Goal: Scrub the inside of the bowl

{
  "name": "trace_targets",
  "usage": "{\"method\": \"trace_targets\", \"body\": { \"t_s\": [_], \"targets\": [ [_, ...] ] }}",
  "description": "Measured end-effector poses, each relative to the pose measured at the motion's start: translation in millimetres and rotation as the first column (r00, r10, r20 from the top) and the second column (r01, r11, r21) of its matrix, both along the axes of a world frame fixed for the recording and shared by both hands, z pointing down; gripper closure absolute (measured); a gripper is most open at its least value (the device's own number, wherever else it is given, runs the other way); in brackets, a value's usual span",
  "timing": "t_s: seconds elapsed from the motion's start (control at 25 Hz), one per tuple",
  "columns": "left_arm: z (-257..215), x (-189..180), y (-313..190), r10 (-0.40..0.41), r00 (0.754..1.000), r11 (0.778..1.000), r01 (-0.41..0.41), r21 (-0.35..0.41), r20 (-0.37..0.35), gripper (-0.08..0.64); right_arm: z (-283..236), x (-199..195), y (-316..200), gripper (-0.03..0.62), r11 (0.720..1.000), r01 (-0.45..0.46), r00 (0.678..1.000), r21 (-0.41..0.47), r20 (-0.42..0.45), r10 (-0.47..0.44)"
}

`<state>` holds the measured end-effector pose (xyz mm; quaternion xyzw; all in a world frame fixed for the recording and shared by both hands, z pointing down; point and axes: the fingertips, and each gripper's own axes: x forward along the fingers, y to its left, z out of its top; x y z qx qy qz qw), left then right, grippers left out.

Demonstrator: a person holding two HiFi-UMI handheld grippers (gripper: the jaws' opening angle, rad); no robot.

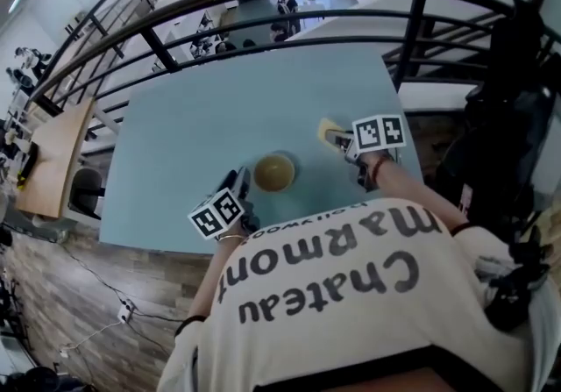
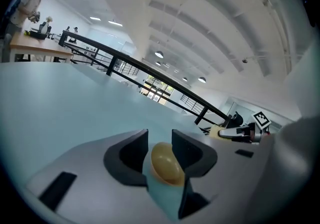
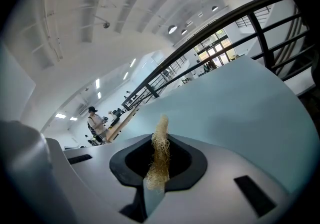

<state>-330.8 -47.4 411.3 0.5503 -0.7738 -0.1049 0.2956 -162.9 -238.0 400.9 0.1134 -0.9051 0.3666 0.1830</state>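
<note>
The bowl [image 1: 274, 173] stands mouth up on the pale blue table [image 1: 193, 136], low and just left of centre in the head view. The left gripper [image 1: 243, 180] sits just beside the bowl, at its lower left. In the left gripper view its jaws are spread wide, with the yellowish bowl showing in the gap between them and neither pad pressing on it, so the bowl looks free and unsteadied. The right gripper [image 1: 344, 143] is off to the bowl's upper right, clearly apart from the rim. Its jaws are pinched on a straw-coloured scrub pad [image 3: 159, 155], which sticks out edge-on beyond the jaw tips, its long axis running along the line the gripper points. What matters next is that gap: the bowl lies down and to the left of the pad in the head view, so the pad probably has to travel that way, clear the near rim and tip down into the hollow. The left gripper is the nearer one and is best placed to take hold of the rim first
</note>
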Motion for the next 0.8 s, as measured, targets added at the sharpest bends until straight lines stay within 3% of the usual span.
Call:
{"method": "trace_targets", "body": {
  "t_s": [0.8],
  "targets": [
    [5.8,9.4,1.4,0.016,1.000,1.000,-0.017,-0.025,-0.010,0.422,13.1,20.4,-4.4,0.534,0.999,-0.035,0.998,0.007,-0.048,0.035]
  ]
}}
